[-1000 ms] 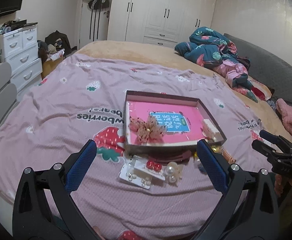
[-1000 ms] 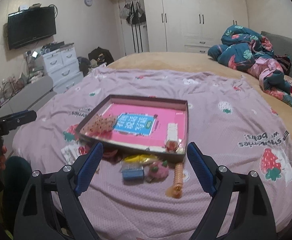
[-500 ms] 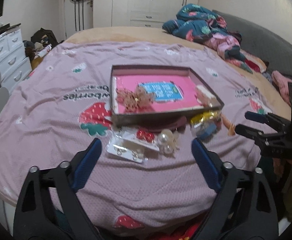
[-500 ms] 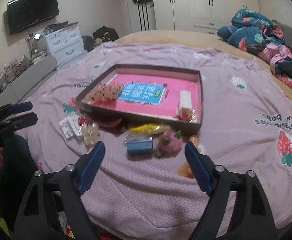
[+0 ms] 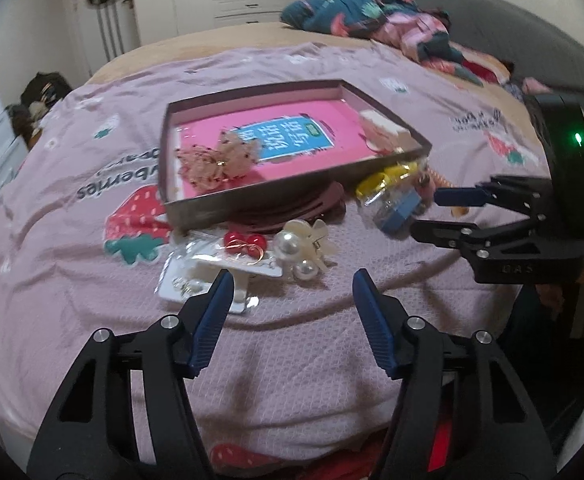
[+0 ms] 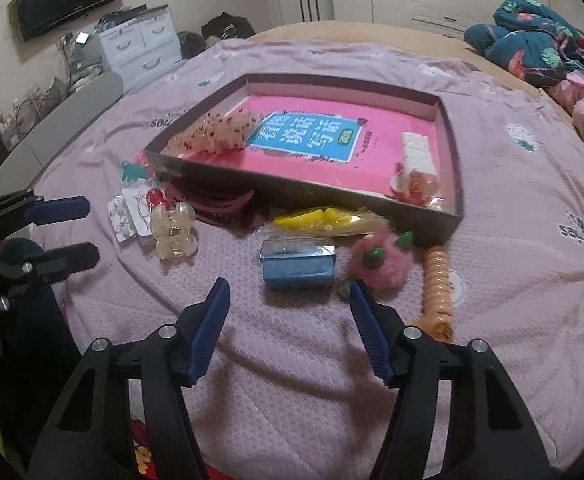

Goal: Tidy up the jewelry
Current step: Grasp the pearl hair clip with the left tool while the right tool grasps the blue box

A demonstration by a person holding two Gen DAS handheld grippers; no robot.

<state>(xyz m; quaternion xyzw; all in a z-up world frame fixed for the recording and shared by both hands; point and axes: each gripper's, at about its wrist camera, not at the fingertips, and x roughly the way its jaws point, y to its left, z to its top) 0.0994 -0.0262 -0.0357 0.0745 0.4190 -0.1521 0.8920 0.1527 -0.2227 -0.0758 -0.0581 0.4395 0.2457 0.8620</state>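
Closing on nothing, left gripper (image 5: 290,282) hovers over white earring cards (image 5: 196,276) and pearl claw clip (image 5: 306,246) near the pink strawberry bedspread's (image 5: 52,280) front edge | right gripper (image 6: 288,290) closing, empty, before blue box (image 6: 297,266) | shallow dark tray (image 6: 312,194) mid-bed

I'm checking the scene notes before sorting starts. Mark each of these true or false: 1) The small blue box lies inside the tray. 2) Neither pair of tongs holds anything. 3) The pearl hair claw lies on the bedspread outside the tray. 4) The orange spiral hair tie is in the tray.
1) False: the small blue box lies on the bedspread in front of the tray.
2) True: the left tongs and the right tongs are closing with nothing between them.
3) True: the pearl hair claw lies outside.
4) False: the orange spiral hair tie lies on the bedspread by the tray's near corner.
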